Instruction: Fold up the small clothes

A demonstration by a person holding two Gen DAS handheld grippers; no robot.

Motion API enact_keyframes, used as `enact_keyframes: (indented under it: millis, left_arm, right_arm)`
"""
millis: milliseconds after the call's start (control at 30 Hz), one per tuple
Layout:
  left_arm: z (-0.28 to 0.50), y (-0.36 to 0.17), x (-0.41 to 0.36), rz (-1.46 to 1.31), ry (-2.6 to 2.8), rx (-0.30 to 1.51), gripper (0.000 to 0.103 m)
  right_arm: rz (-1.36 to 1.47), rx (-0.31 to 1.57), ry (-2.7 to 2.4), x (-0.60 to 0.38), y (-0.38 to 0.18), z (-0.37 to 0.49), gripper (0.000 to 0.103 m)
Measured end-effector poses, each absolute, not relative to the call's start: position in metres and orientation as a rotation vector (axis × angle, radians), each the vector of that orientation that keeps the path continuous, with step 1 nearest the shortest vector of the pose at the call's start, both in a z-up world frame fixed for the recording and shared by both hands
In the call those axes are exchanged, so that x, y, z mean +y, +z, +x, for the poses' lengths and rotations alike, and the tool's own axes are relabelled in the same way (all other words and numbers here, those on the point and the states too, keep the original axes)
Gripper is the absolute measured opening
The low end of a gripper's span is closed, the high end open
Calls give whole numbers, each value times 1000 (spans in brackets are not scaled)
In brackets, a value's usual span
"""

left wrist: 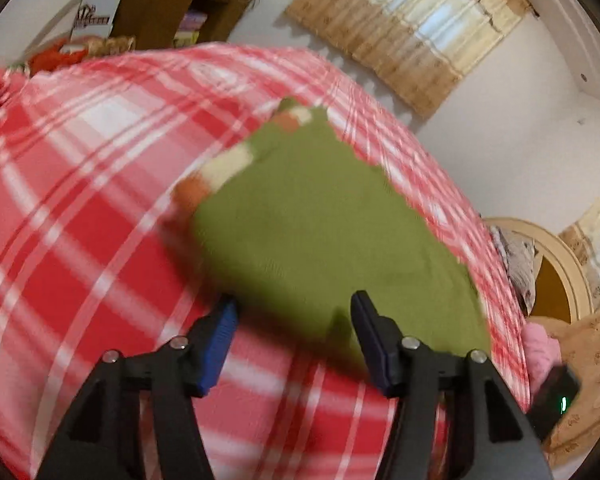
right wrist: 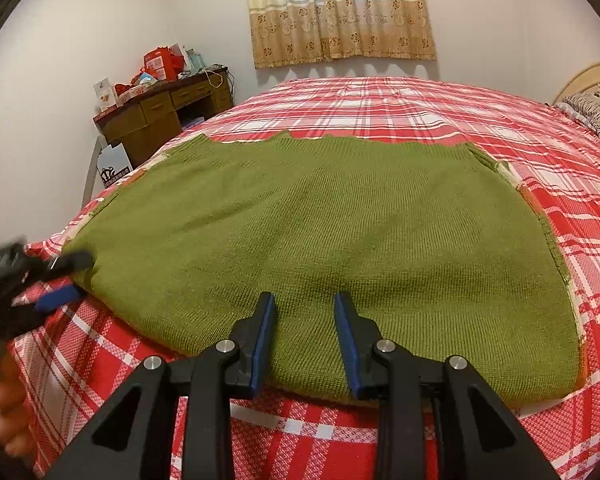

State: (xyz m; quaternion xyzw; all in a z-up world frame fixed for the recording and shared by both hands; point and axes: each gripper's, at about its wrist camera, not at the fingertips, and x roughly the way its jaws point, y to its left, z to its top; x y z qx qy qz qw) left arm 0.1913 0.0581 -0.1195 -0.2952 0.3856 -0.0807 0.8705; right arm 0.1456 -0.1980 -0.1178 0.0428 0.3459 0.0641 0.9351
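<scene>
A green knitted sweater (right wrist: 320, 232) lies flat on the red plaid bedspread (right wrist: 420, 104). Cream and orange sleeve ends show at its edge in the left wrist view (left wrist: 224, 168). My right gripper (right wrist: 305, 300) is open, its blue-padded fingers just above the sweater's near hem. My left gripper (left wrist: 294, 304) is open at the sweater's (left wrist: 320, 224) edge, and the view is motion-blurred. It also shows in the right wrist view (right wrist: 66, 278), blurred, at the sweater's left corner. Neither gripper holds cloth.
A wooden desk (right wrist: 160, 112) with red boxes stands at the far left wall. A curtain (right wrist: 340, 8) hangs behind the bed. A striped pillow (right wrist: 596, 114) and headboard are at the right. The bedspread (left wrist: 80, 200) extends widely around the sweater.
</scene>
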Motion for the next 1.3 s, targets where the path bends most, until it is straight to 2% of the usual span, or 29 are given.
enact_keyframes:
  millis: [67, 133, 167, 200, 233, 267, 467, 700, 900, 1167, 1300]
  left_arm:
    - [213, -119, 59, -681, -198, 801, 72]
    - [228, -117, 59, -736, -198, 793, 71]
    - [234, -116, 58, -742, -198, 792, 68]
    - [237, -114, 55, -723, -187, 781, 49]
    - [237, -113, 52, -696, -184, 773, 22]
    - [237, -112, 49, -657, -186, 771, 17]
    - [227, -107, 47, -584, -153, 746, 12]
    - [198, -57, -32, -116, -244, 556, 8]
    - [192, -64, -80, 87, -371, 561, 8]
    - [181, -84, -65, 62, -385, 611, 8]
    - [176, -81, -46, -33, -401, 599, 8]
  right_arm:
    - [90, 707, 133, -198, -118, 146, 33]
    - [91, 707, 134, -198, -118, 145, 33]
    - [91, 707, 134, -198, -118, 145, 33]
    - [91, 706, 134, -198, -118, 145, 33]
    - [91, 706, 134, -198, -118, 145, 33]
    - [91, 706, 134, -198, -118, 145, 33]
    - [91, 706, 134, -197, -118, 145, 34]
    - [142, 692, 150, -203, -116, 143, 34]
    - [273, 672, 178, -221, -118, 141, 34]
    - [417, 735, 246, -238, -112, 155, 34]
    - [485, 703, 372, -245, -74, 180, 34]
